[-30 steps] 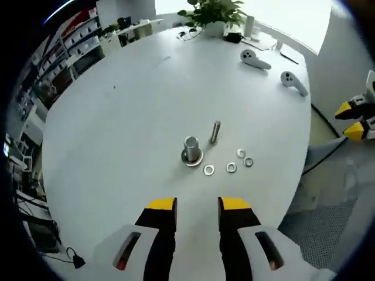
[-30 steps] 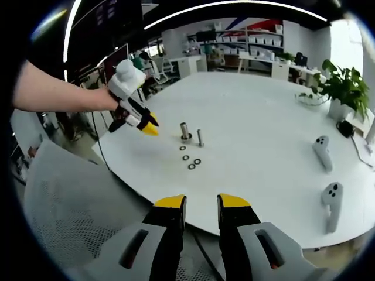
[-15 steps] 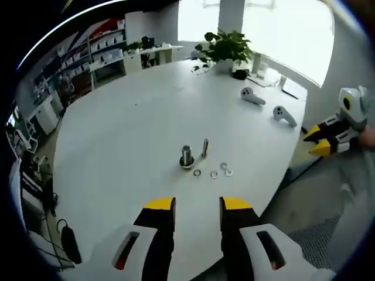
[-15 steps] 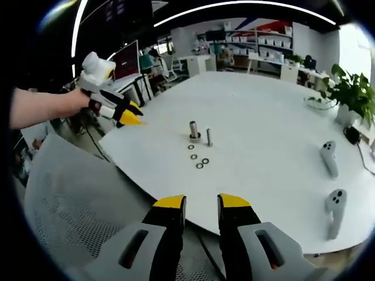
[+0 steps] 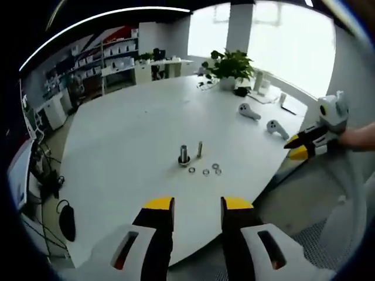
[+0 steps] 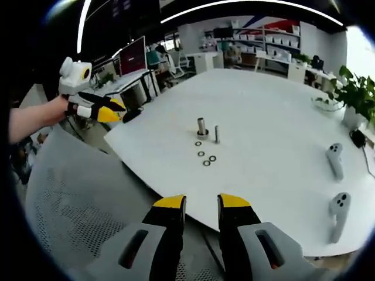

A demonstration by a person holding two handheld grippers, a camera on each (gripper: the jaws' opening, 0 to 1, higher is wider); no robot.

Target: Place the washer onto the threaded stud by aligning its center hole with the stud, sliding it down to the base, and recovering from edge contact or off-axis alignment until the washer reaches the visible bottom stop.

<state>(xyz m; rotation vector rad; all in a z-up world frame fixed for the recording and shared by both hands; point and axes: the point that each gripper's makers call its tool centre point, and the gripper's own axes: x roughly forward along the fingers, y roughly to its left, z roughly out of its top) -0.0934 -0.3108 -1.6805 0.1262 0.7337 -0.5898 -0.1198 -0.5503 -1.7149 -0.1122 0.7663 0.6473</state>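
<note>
Your left gripper (image 5: pixel 196 205) hangs off the edge of the round white table (image 5: pixel 129 134), and its yellow-tipped jaws stand apart with nothing between them. Far ahead of those jaws, near the middle of the table, a thin threaded stud (image 5: pixel 200 149) stands upright. Just to its left stands a thicker metal post (image 5: pixel 184 155) with a wide ring at its foot. Four small washers (image 5: pixel 205 171) lie flat on the table on the near side of the stud, close together but not touching it. None of them is on the stud.

Your right gripper (image 6: pixel 201 205) is also off the table, over a grey mesh chair back (image 6: pixel 76 199). Its jaws are apart too and hold nothing. Ahead of them you see the same stud (image 6: pixel 217 134), post (image 6: pixel 202 126) and washers (image 6: pixel 206 158); they are too small to tell much more.

Two white controllers (image 5: pixel 261 117) lie further along the table to the right of your left jaws, and a potted plant (image 5: pixel 229 64) sits at the far edge.
</note>
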